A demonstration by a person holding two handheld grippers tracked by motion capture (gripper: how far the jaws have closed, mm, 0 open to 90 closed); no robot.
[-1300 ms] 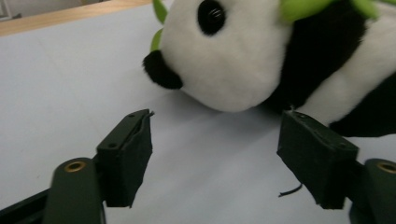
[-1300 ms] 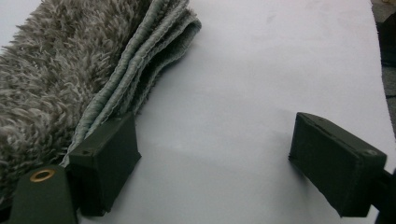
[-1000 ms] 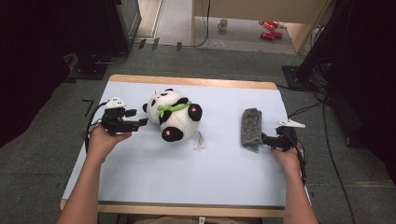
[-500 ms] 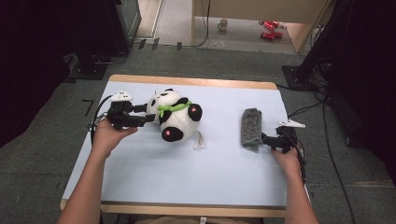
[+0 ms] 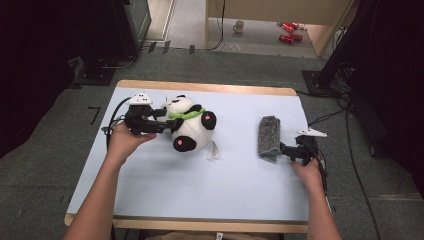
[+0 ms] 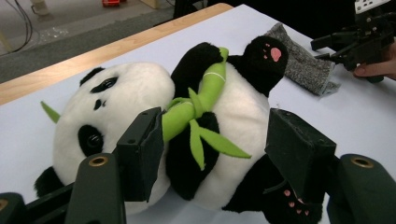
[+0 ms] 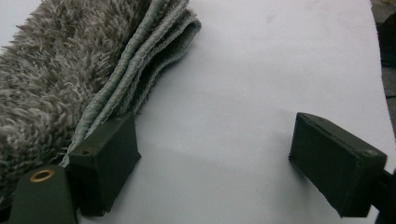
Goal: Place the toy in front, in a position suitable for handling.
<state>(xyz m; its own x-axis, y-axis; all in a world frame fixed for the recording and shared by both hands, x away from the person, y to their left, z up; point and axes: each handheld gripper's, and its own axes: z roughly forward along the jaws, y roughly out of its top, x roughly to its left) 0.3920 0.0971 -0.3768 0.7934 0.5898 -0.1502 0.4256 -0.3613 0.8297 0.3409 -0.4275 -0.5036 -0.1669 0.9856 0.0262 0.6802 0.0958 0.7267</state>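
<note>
Since the earlier frames the left gripper (image 5: 161,120) has travelled from a spot clear of the plush panda (image 5: 189,125) right up against its head side, and its jaws have just been closing a little; the right gripper (image 5: 286,150) has kept its place by the folded grey cloth (image 5: 269,137). With the panda as landmark: it lies on its back on the pale blue surface (image 5: 200,190), head toward the left gripper, pink-soled feet away from it, and a green bamboo stalk (image 6: 201,100) is tucked across its chest. In the left gripper view the two black jaws stand partly open on either side of the panda's (image 6: 140,121) body, one pad at the neck beside the bamboo, the other by a lower paw; whether the pads actually press into the plush I cannot tell. The cloth lies well apart from the panda, on the side of its feet. In the right gripper view the jaws are wide open and hold nothing, one pad resting against the edge of the cloth (image 7: 60,79), the other over bare surface.
</note>
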